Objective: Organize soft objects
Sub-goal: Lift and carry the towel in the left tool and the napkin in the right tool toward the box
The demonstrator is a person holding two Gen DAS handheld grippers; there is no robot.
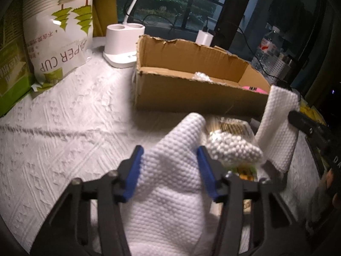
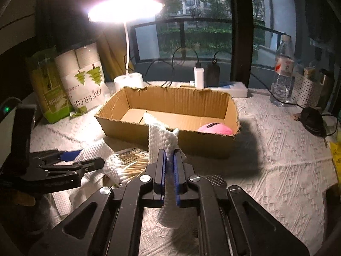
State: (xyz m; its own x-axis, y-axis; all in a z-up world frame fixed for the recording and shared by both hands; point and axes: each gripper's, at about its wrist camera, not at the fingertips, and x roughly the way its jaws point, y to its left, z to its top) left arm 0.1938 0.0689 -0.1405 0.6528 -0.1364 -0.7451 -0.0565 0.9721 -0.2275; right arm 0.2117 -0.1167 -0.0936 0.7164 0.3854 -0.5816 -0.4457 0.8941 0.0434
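- Left gripper: matte black linkage frame with triangular cut-outs; two long jaws, each lined on its inner face with a ribbed blue pad; dull silver round pivot screws on the arms behind the jaws.
- Left gripper, seen from the right wrist view: black body with small screw heads along the side; a pale block at its rear carries a small lit green light.
- Right gripper: same black frame with cut-outs; blue ribbed pads; bright silver slotted screws at the pivots.
- Skin: a sliver of fingers shows at the right edge, blurred.
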